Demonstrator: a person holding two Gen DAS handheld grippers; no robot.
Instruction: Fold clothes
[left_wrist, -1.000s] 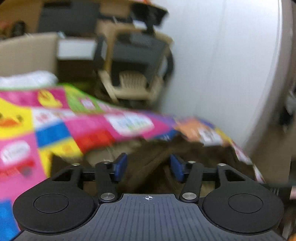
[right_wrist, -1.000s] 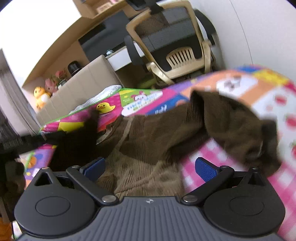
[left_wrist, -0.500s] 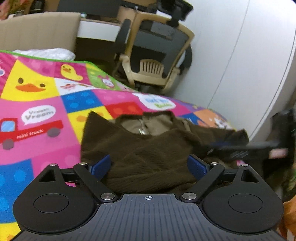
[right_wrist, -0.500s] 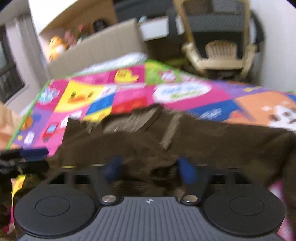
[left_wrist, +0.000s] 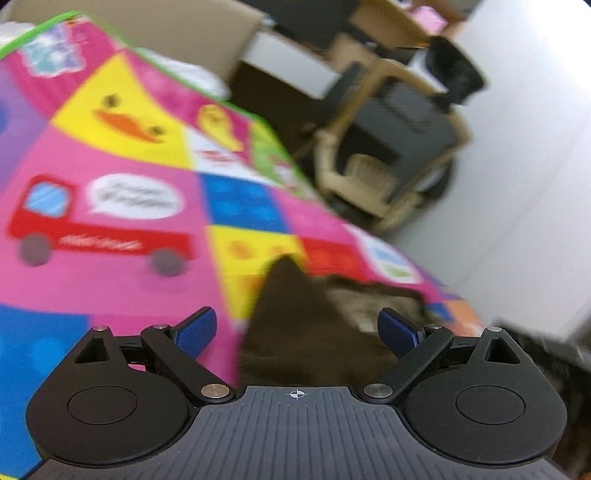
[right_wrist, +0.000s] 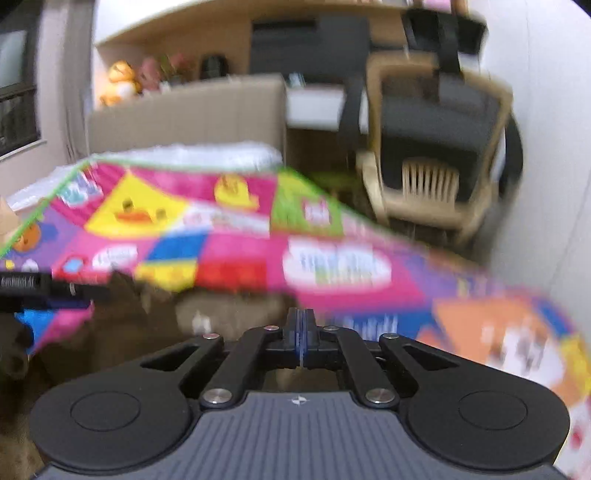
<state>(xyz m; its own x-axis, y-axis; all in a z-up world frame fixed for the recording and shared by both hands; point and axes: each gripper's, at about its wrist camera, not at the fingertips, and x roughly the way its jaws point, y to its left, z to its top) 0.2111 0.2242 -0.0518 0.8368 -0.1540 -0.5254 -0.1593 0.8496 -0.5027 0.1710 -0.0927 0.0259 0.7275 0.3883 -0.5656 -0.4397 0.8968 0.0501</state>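
Left wrist view:
- your left gripper (left_wrist: 297, 330): blue-padded fingers (left_wrist: 195, 330) spread wide, nothing between them.
- garment: dark brown corduroy top (left_wrist: 295, 325) lies on the bright patchwork cartoon play mat (left_wrist: 110, 206), directly ahead of and below the gap between the fingers; a pointed corner sticks up toward the mat's yellow square, lighter tan lining shows on its right side.
- background: beige-framed office chair (left_wrist: 388, 158) past the mat's far edge, against the white wall (left_wrist: 524, 147).

Right wrist view:
- your right gripper (right_wrist: 302, 332): fingers pressed together; blur stops me telling whether cloth is pinched between them.
- garment: brown top sits low left of the fingers, tan lining patch just ahead of the fingertips.
- other tool: black body of the left gripper enters from the left edge, over the garment.
- background: same chair at upper right, plush toys (right_wrist: 125, 81) on the far shelf.
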